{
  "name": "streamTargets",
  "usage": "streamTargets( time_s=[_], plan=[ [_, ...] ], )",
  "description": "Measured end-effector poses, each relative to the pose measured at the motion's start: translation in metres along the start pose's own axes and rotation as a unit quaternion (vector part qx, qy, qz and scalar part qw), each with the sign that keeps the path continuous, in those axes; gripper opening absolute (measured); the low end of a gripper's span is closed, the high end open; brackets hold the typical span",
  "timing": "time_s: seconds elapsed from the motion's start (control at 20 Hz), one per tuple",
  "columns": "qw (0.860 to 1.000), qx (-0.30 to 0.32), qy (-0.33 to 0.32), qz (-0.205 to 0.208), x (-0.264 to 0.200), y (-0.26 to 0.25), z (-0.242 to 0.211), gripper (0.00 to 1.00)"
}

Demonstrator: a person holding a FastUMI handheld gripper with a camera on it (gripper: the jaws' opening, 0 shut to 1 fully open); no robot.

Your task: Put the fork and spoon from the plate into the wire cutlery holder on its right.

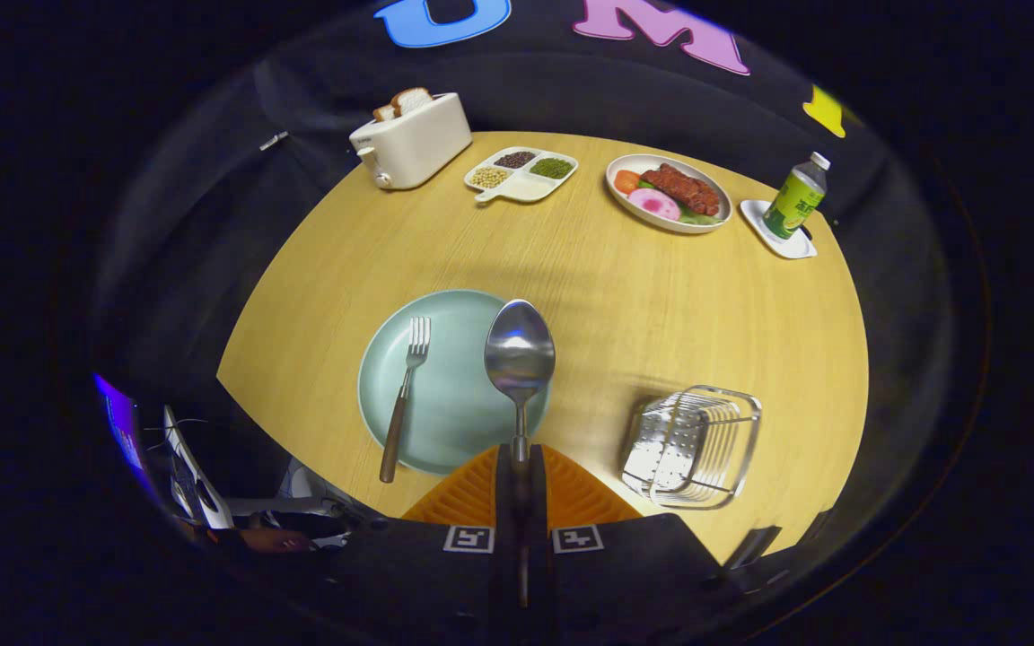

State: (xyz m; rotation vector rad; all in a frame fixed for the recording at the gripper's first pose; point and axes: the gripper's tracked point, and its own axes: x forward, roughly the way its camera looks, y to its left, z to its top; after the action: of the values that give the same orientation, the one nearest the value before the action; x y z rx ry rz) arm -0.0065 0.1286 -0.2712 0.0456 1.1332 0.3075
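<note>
My gripper is shut on the handle of a metal spoon, whose bowl sticks out ahead of the fingers, lifted above the right side of a pale green plate. A fork with a brown handle lies on the left part of that plate, tines pointing away from me. The wire cutlery holder stands on the wooden table to the right of the plate and of my fingers, apart from both.
At the table's far side stand a white toaster with bread, a divided dish of beans, a plate of food and a green bottle on a white coaster. The table edge runs close on my left.
</note>
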Motion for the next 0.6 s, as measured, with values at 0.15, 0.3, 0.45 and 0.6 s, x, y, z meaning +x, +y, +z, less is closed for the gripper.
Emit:
streamTargets(
  time_s=[0.15,0.3,0.45,0.6],
  plan=[
    [1.000,-0.013,0.011,-0.018,-0.031,-0.047,-0.001,0.09],
    [0.998,-0.018,0.059,-0.008,-0.039,-0.074,-0.020,0.09],
    [0.994,-0.032,0.107,-0.007,-0.040,-0.096,-0.041,0.09],
    [0.983,-0.061,0.172,-0.012,-0.032,-0.111,-0.063,0.09]
  ],
)
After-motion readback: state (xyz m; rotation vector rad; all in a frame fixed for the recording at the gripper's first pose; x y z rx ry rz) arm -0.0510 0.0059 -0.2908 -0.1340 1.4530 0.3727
